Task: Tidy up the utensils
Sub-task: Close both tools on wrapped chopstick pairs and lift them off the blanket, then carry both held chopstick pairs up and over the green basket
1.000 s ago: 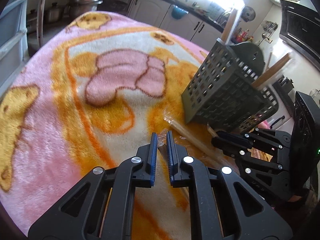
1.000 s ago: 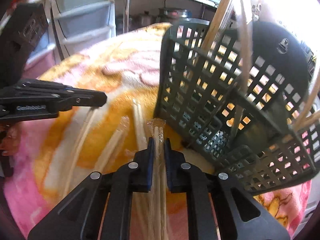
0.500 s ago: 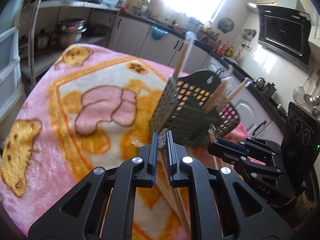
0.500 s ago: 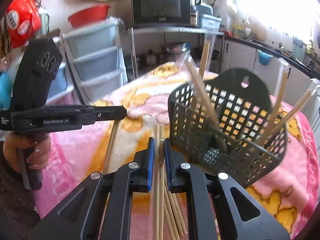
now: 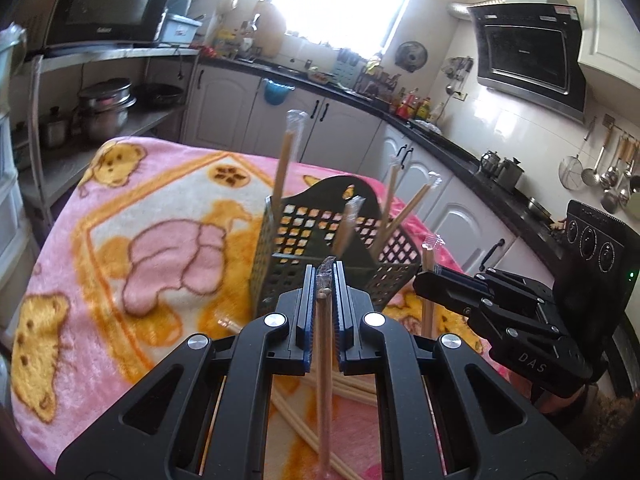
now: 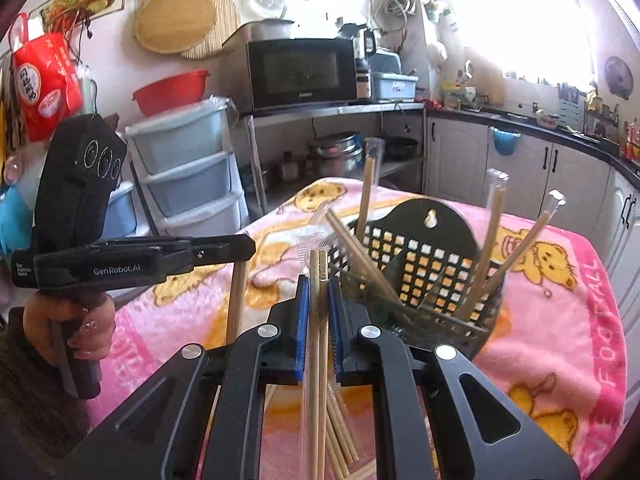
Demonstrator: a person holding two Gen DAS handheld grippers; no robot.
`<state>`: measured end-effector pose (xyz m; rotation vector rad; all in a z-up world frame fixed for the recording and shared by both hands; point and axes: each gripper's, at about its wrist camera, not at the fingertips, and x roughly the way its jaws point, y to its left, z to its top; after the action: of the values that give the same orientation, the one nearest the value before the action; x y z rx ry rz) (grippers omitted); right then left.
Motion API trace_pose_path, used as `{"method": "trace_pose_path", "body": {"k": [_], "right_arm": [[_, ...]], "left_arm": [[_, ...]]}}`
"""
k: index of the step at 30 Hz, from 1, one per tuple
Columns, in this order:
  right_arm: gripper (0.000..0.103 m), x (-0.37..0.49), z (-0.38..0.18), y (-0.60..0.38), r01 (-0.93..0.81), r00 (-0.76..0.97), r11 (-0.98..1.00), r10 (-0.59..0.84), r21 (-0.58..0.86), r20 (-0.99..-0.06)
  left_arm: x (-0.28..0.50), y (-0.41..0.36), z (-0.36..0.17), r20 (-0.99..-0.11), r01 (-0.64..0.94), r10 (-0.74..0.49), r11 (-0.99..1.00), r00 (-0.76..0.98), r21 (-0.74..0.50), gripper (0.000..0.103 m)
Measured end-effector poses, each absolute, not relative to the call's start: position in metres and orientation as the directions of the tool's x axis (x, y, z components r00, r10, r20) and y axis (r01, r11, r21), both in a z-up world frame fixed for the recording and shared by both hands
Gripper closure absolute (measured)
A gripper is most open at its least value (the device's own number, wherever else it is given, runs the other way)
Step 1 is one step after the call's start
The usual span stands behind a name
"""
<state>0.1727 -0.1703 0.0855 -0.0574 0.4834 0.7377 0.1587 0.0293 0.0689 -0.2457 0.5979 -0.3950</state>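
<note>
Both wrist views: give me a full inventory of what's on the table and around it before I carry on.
Utensil basket: one, black perforated plastic, standing on the blanket.
Wrapped chopsticks in basket: several pairs, pale wood in clear sleeves, leaning out at angles.
Loose chopsticks: several, pale wood, lying on the blanket below the grippers.
Blanket: one, pink with orange bears, covering the table.
Microwave: one, black, on a metal shelf.
Drawer unit: one, pale blue, left of the shelf.
Pots: a few, steel, lower shelf.
Range hood: one, black, on the wall.
Left gripper: black, shut on a wrapped chopstick pair.
Right gripper: black, shut on another wrapped pair.
</note>
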Motion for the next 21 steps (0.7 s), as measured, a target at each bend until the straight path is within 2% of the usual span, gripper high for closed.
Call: {"method": "trace_pose_path", "body": {"k": [21], "right_arm": [[0.095,0.175,0.129,-0.220,-0.576,0.752,0.803,0.594,0.154,-0.286]], "left_arm": [[0.169,-0.021,0.136,-0.368,0.450,-0.526,0.849,0.767,-0.276,0.099]]}}
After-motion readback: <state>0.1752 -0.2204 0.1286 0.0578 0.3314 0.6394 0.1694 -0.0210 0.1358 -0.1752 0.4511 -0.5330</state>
